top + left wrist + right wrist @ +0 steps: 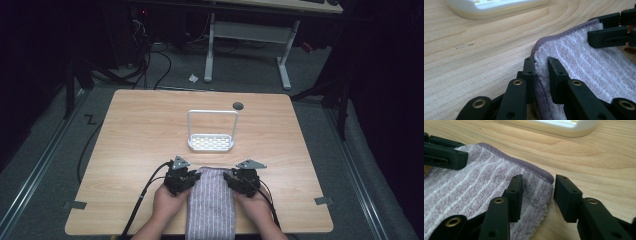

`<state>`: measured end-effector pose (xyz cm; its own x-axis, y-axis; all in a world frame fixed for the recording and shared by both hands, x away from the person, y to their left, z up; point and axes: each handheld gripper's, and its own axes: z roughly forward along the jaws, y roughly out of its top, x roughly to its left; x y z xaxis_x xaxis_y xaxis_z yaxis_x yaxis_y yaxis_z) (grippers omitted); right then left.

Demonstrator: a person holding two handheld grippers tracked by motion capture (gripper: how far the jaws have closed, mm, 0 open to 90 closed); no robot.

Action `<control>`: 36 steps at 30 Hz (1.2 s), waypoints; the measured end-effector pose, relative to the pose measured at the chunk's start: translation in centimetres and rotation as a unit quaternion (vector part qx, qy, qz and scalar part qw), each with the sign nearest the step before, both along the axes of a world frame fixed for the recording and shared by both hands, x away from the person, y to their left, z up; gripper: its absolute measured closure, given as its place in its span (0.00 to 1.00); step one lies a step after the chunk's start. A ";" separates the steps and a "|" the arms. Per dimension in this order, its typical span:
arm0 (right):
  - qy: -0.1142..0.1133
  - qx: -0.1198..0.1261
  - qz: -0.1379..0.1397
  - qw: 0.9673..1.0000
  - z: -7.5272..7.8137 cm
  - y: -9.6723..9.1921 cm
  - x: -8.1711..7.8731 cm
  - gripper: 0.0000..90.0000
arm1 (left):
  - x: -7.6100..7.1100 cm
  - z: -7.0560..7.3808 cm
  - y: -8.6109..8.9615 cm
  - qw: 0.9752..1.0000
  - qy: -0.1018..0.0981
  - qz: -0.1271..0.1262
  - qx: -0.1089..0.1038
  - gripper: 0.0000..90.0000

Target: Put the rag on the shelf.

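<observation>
A folded lilac striped towel (211,200) lies at the table's near edge and hangs over it. My left gripper (194,176) sits at its far left corner. In the left gripper view the two jaws pinch the towel's (586,65) hemmed edge, so the left gripper (541,66) is shut on it. My right gripper (229,178) is at the far right corner. In the right gripper view the right gripper (539,187) stands open astride the towel (474,182) corner, one jaw over the cloth and the other on bare wood beside it.
A white perforated tray with a tall wire hoop (211,142) stands just beyond the towel. A round grey cap (238,105) sits near the wooden table's (130,150) far edge. A white desk frame (247,47) and cables lie on the floor behind.
</observation>
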<state>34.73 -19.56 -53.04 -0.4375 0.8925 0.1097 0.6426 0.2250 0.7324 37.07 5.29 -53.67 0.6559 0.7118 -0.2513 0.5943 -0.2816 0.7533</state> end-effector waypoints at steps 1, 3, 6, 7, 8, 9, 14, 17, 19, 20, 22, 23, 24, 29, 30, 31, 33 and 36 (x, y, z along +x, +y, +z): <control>-0.002 0.000 0.001 1.000 0.0 0.1 -0.1 0.69 | 0.0 0.0 0.0 1.000 0.000 -0.001 0.001 0.86; -0.013 -0.011 0.004 1.000 -0.2 0.4 -0.5 0.75 | -0.1 0.0 0.0 1.000 -0.002 -0.002 0.003 0.86; -0.018 -0.025 0.014 0.999 -0.2 1.1 -0.8 0.87 | -0.3 0.1 0.0 1.000 -0.006 -0.004 0.009 0.87; -0.018 -0.025 0.016 0.999 -0.2 1.1 -0.8 0.89 | -0.3 0.1 -0.1 1.000 -0.007 -0.004 0.010 0.87; -0.018 -0.025 0.016 0.999 -0.2 1.1 -0.8 0.89 | -0.3 0.1 -0.1 1.000 -0.007 -0.004 0.010 0.87; -0.014 -0.019 0.024 0.999 -0.2 1.0 -0.8 0.91 | -0.4 0.1 0.0 1.000 -0.010 -0.001 0.005 0.87; -0.030 -0.018 0.032 0.999 0.1 1.0 -1.1 0.93 | -1.6 0.5 0.8 0.999 -0.041 0.008 -0.023 0.88; -0.074 -0.018 0.038 0.996 0.7 1.7 -2.1 0.93 | -3.2 0.8 1.1 0.996 -0.086 0.010 -0.015 0.88; -0.085 -0.017 0.039 0.995 0.9 1.9 -2.4 0.93 | -3.6 0.9 1.3 0.995 -0.097 0.012 -0.018 0.88; -0.102 -0.013 0.042 0.994 1.2 2.1 -2.8 0.93 | -3.8 1.0 1.4 0.994 -0.105 0.014 -0.016 0.88; -0.122 -0.015 0.045 0.991 1.8 2.3 -3.3 0.93 | -4.5 1.9 1.8 0.990 -0.133 0.025 -0.029 0.88; -0.129 -0.012 0.044 0.991 2.1 2.3 -3.4 0.93 | -4.7 2.2 1.8 0.990 -0.137 0.027 -0.034 0.88; -0.134 -0.008 0.043 0.990 2.3 2.3 -3.6 0.93 | -4.9 2.4 1.8 0.989 -0.144 0.028 -0.036 0.88; -0.158 -0.003 0.044 0.986 3.5 2.4 -4.0 0.93 | -5.4 3.4 1.7 0.986 -0.156 0.025 -0.049 0.88; -0.162 0.004 0.044 0.986 3.8 2.3 -4.0 0.93 | -5.5 4.1 1.6 0.986 -0.157 0.020 -0.058 0.88; -0.162 0.004 0.044 0.986 3.8 2.3 -4.0 0.93 | -5.5 4.1 1.6 0.986 -0.157 0.020 -0.058 0.88; -0.173 0.008 0.043 0.984 4.4 2.2 -4.1 0.93 | -5.5 4.9 1.5 0.983 -0.169 0.021 -0.065 0.88; -0.193 0.011 0.041 0.980 5.3 2.1 -4.0 0.93 | -5.5 6.0 1.4 0.980 -0.188 0.024 -0.067 0.88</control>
